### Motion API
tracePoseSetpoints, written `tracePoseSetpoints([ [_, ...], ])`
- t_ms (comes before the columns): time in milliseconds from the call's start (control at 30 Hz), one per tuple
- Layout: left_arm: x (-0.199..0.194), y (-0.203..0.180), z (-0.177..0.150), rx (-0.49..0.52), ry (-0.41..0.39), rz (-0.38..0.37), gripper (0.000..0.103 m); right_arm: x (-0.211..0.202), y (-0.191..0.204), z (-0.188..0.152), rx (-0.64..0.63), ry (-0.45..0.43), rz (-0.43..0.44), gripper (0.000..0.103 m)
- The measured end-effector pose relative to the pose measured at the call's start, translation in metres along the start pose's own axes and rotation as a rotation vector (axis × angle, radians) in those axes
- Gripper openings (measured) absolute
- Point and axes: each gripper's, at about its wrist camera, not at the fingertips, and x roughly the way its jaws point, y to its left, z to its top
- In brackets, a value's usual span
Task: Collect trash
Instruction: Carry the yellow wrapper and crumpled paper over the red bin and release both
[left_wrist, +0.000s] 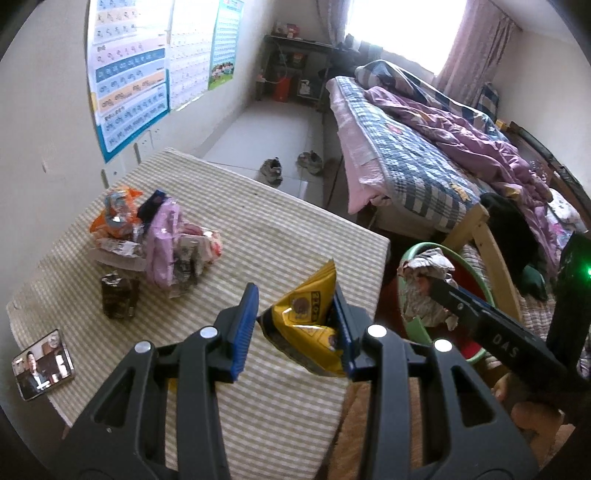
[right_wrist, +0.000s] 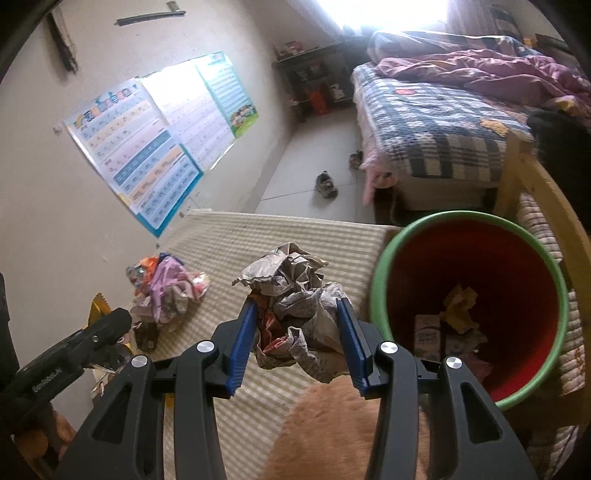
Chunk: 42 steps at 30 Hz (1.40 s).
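yellow wrapper (left_wrist: 314, 325): glossy crinkled foil-plastic
newspaper ball (right_wrist: 299, 314): matt crumpled paper
tablecloth (left_wrist: 288, 229): woven striped cloth
bin (right_wrist: 388, 266): smooth plastic

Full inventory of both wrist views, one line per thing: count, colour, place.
table: 1, beige striped cloth, centre.
wrapper pile: 1 heap, orange, pink and white, on the table's far left.
dark packet: 1, brown, on the table near the pile.
phone: 1, screen lit, table's near left corner.
bin: 1, red with green rim, right of the table, some trash inside.
bed: 1, blue check and purple bedding, right.
shoes: 2, grey, on the floor.
posters: several, on the left wall.
yellow wrapper: 1, in the left tool.
crumpled newspaper: 1, grey, in the right tool.
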Motion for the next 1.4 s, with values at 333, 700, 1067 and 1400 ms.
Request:
tracePoseSetpoints([
  [333, 0.015, -0.04, 0.008, 0.068, 0.012, -0.06, 0.037, -0.012, -0.044, 0.001, 0.078, -0.023, -0.078, 0.043],
  [700, 0.046, -0.085, 0.004, 0.134, 0.078, -0.134, 0.037, -0.033, -0.095, 0.008, 0.161, -0.063, -0.173, 0.044],
  [1067, 0.07, -0.146, 0.014, 0.176, 0.116, -0.288, 0.037, -0.047, -0.13, 0.001, 0.22, -0.069, -0.238, 0.044],
  [1400, 0.083, -0.168, 0.014, 0.182, 0.118, -0.341, 0.07, -0.053, -0.155, -0.002, 0.29, -0.072, -0.29, 0.054],
])
